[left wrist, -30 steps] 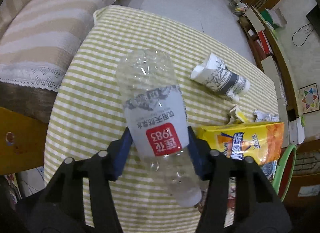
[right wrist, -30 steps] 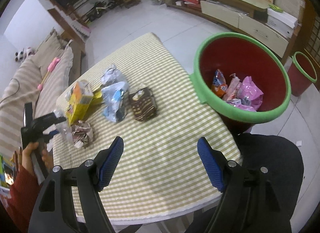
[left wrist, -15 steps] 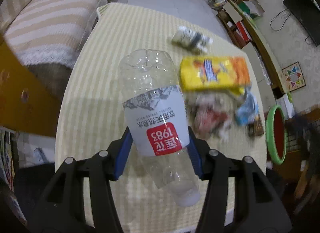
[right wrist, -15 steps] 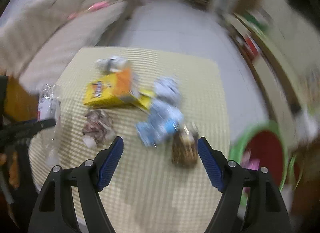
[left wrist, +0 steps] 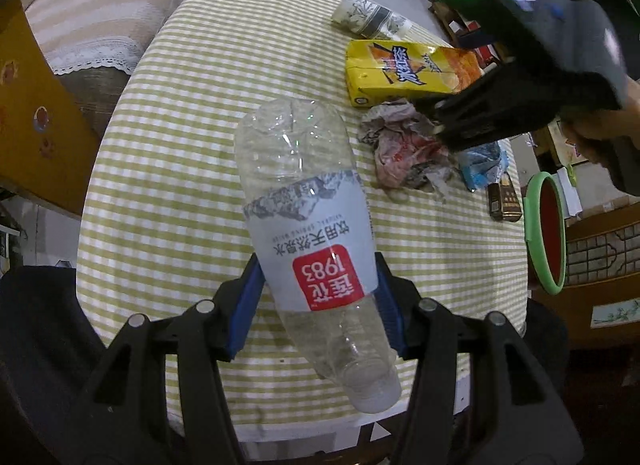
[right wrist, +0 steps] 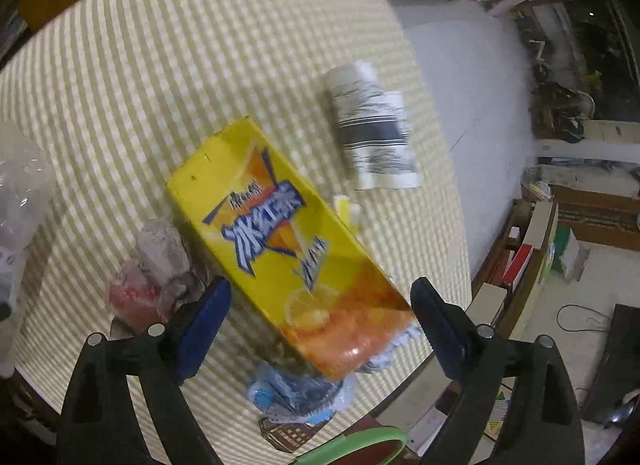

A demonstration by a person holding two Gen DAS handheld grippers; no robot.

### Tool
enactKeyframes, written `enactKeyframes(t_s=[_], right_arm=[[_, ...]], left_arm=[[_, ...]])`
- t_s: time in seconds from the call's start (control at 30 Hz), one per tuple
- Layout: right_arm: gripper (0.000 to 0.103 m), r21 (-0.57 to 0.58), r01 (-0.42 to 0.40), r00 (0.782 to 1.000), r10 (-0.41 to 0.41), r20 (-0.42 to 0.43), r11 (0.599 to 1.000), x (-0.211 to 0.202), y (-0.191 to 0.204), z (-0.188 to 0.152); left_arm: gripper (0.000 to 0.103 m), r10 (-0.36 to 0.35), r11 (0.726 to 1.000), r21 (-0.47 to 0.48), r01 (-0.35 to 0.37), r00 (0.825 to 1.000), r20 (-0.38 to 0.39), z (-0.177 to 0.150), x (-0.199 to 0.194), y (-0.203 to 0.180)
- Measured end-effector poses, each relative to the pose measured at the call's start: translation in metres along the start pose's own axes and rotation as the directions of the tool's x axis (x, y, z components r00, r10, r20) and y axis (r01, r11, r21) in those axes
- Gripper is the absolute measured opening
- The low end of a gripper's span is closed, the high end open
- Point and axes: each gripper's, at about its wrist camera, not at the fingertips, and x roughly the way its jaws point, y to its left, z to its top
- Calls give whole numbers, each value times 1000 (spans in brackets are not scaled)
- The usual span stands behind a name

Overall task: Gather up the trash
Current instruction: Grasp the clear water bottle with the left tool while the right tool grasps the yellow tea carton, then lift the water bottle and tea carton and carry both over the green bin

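A green-checked surface spreads beneath both tools. The left gripper pinches a clear plastic bottle across its label, base pointing away, held above the cloth. The right gripper, its jaws opening and gripping nothing, hovers over a yellow drink carton lying between and ahead of its blue pads. Crumpled paper sits left of it, a patterned paper cup beyond, a blue wrapper just beneath.
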Motion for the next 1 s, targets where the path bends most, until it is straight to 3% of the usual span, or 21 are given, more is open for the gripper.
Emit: enactKeyframes(t_s=[0.13, 0.27, 0.37, 0.5, 0.63, 0.77, 0.87, 1.0], right_arm=[[77, 100, -107, 994, 106, 7, 989, 1, -12, -5], [69, 218, -249, 968, 249, 30, 944, -8, -35, -17], [67, 323, -354, 934, 346, 84, 878, -8, -51, -29], [66, 440, -479, 876, 444, 187, 760, -8, -71, -48], [66, 484, -495, 866, 456, 206, 722, -3, -72, -62], [67, 525, -552, 821, 533, 206, 647, -1, -60, -70], [71, 550, -552, 818, 535, 212, 627, 6, -58, -73], [68, 585, -575, 800, 543, 256, 571, 12, -63, -76]], left_arm=[[51, 15, 1000, 5, -15, 1000, 4, 0, 1, 3], [52, 23, 1000, -15, -22, 1000, 8, 1, 3, 10], [52, 24, 999, -22, -24, 1000, 12, 3, 3, 12], [52, 28, 999, -27, -28, 999, 16, 2, 1, 14], [59, 23, 999, -41, -22, 1000, 5, 3, 3, 14], [63, -3, 999, -45, 2, 1000, -22, 2, 9, 11], [62, -12, 999, -43, 10, 999, -36, 1, 12, 7], [49, -33, 999, -34, 31, 998, -52, 1, 13, 2]])
